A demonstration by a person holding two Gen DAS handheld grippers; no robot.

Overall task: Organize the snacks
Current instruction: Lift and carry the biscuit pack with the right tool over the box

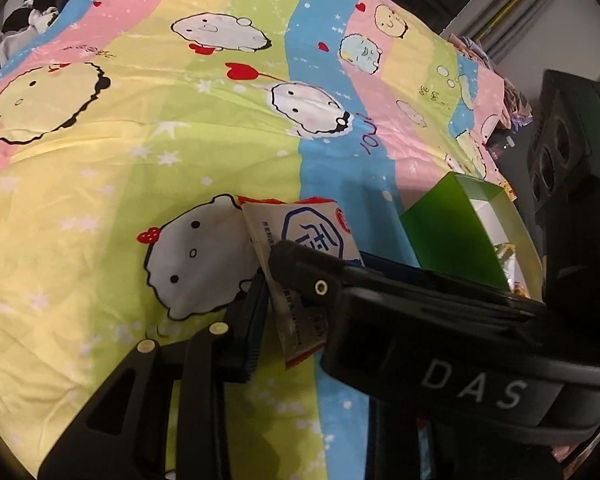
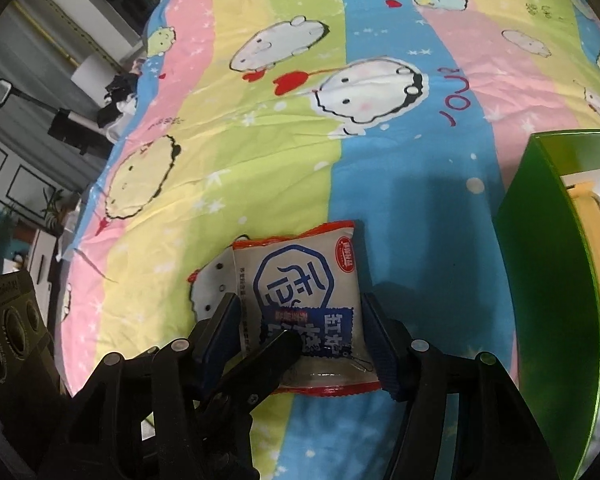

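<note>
Between the right tool's point(image 2: 300, 320) spread fingers lies the snack packet point(image 2: 300, 280), unclamped.

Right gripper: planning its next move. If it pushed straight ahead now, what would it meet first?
The snack packet, already between the right gripper's open fingers; beyond it only the bedsheet, though depth is unclear.

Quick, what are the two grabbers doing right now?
Left gripper: cannot tell, the right one hides part of it.
Right gripper: open, a pad on each side of the snack packet.
</note>
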